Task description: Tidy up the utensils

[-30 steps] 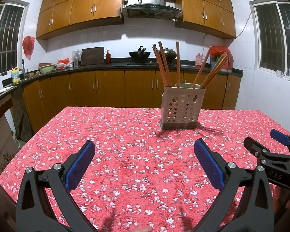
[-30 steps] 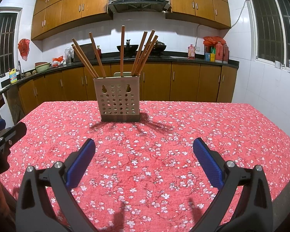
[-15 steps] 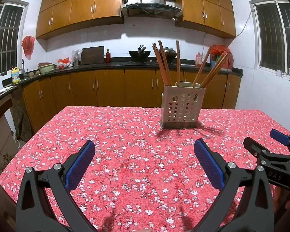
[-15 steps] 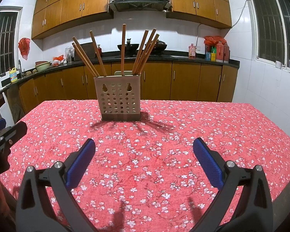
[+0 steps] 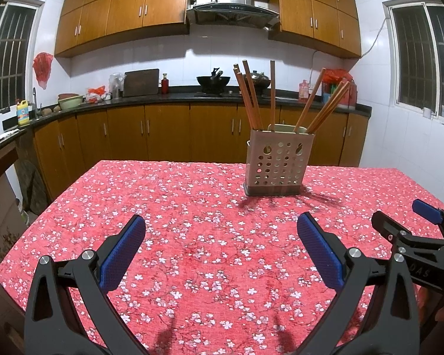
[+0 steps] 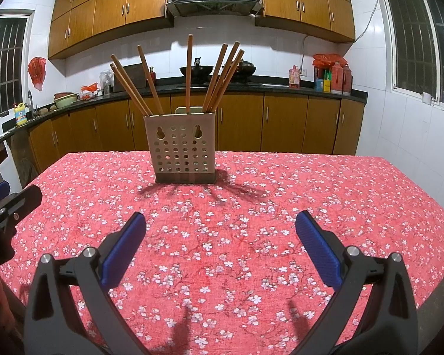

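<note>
One perforated holder (image 6: pixel 180 153), perhaps seven chopsticks (image 6: pixel 188 74), two hand-held grippers (image 6: pixel 220 236).

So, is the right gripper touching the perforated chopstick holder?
Apart. In the right wrist view the right gripper stands open, with a wide stretch of red floral tablecloth between its fingertips and the chopstick holder.

Wide bare tablecloth (image 6: pixel 222 236) ahead, nothing lying in the path. Only obstacle: perforated holder (image 6: pixel 180 155) standing mid-table, chopsticks (image 6: pixel 188 74) fanning outward above its rim. Open cloth left and right of it.
</note>
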A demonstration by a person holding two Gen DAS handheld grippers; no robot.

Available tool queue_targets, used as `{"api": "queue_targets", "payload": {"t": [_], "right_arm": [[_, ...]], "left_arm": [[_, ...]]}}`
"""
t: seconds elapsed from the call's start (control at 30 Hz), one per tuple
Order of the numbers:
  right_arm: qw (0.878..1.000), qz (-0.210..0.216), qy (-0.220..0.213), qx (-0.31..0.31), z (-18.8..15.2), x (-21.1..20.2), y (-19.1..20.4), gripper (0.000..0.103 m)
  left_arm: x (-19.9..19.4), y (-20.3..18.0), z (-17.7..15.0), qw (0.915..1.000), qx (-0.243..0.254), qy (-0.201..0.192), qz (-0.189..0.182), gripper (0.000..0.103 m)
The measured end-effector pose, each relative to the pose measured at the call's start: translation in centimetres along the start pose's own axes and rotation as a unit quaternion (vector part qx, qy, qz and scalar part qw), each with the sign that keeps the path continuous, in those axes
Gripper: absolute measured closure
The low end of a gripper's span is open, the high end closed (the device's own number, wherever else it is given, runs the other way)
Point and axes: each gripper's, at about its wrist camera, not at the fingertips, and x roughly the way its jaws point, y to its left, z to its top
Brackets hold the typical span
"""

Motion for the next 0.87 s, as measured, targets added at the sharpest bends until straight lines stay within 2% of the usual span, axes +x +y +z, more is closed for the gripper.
{"api": "queue_targets", "payload": {"t": [0.87], "right_arm": [[1.0, 0.002, 0.002, 0.0, -0.33, 0.02, -0.23, 0.004]], "left_arm": [[0.19, 0.23, 0.15, 0.9999, -0.001, 0.008, 0.009, 0.002]]}}
